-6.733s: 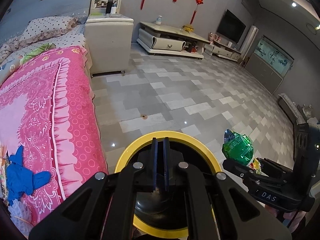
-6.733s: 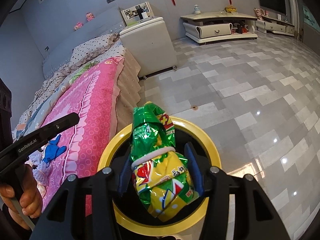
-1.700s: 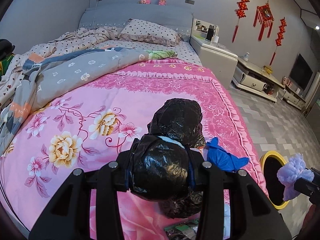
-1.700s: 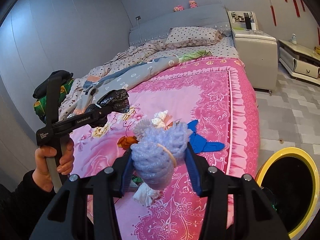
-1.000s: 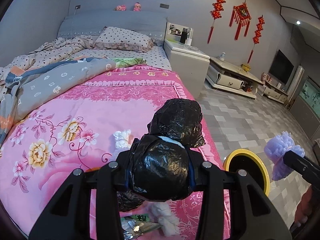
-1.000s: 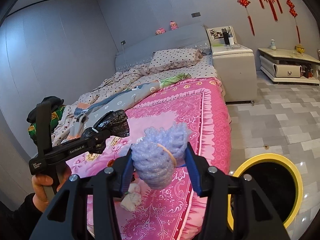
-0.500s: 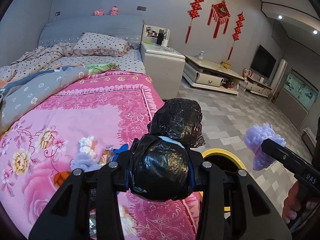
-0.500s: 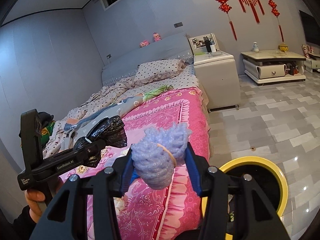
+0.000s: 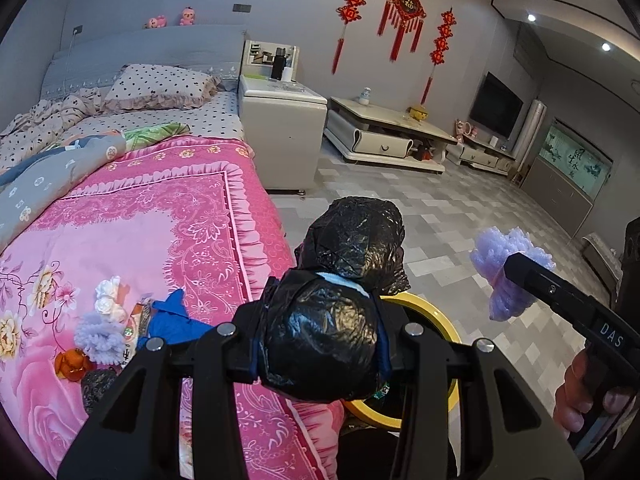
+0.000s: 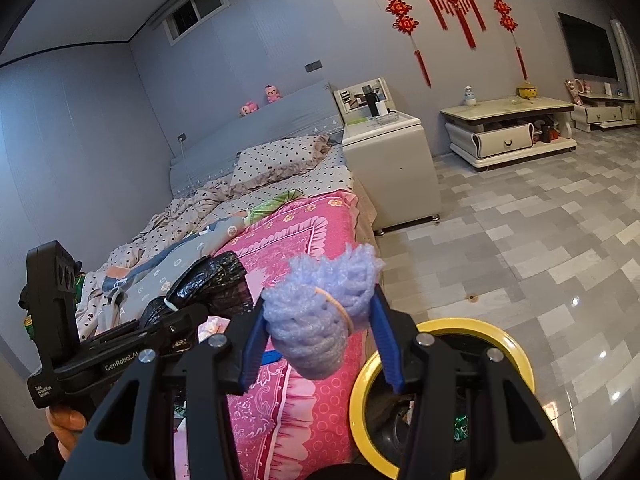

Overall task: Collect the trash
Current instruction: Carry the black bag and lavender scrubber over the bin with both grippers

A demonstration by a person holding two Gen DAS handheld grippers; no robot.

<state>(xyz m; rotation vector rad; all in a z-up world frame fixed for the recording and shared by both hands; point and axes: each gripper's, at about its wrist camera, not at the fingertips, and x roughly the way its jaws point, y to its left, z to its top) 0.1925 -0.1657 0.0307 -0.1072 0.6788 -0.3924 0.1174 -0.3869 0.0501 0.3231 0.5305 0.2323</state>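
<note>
The left gripper is seen clenched on a knotted black plastic bag, its blue pads pressed into the lower bulge while the upper bulge juts forward beyond the fingertips. The right gripper is likewise clamped, a lavender foam net wad bound by a tan rubber band being pinched between its blue fingers. Both loads are held above the edge of a bed spread with a pink floral quilt. Just beside the bed, on the grey tiled floor, a yellow-rimmed bin lined in black is shown, and a green wrapper can be made out inside it. More litter is left on the quilt: a blue glove, a second lavender foam wad, a white crumpled tissue, an orange scrap and a small black bag. A cream bedside cabinet is set past the bed, and red knot ornaments are hung on the wall.
</note>
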